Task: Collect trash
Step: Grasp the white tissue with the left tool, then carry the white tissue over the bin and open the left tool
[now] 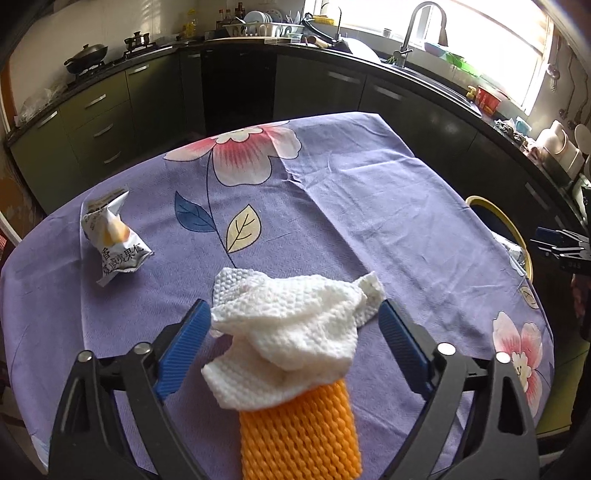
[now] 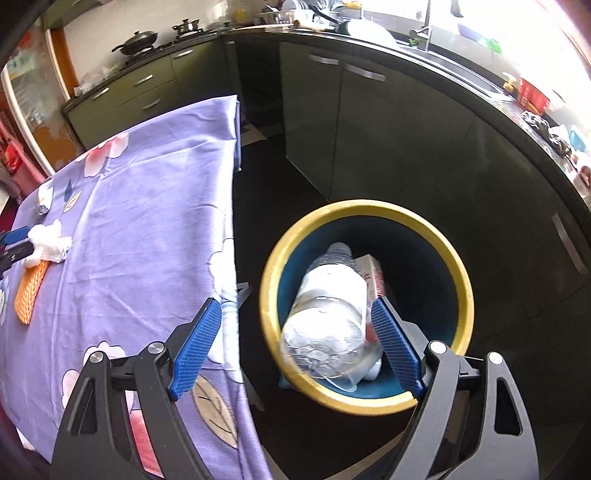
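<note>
My left gripper is open over the table, its blue pads either side of a crumpled white paper towel that lies partly on an orange foam net. A crumpled snack wrapper lies to the left on the purple cloth. My right gripper is open above a blue bin with a yellow rim on the floor beside the table. A clear plastic bottle is in the bin, blurred, with a carton under it. The towel, net and wrapper also show in the right wrist view.
The table carries a purple floral cloth. Dark kitchen cabinets, a stove with a wok and a sink with a tap ring the room. The bin rim shows past the table's right edge.
</note>
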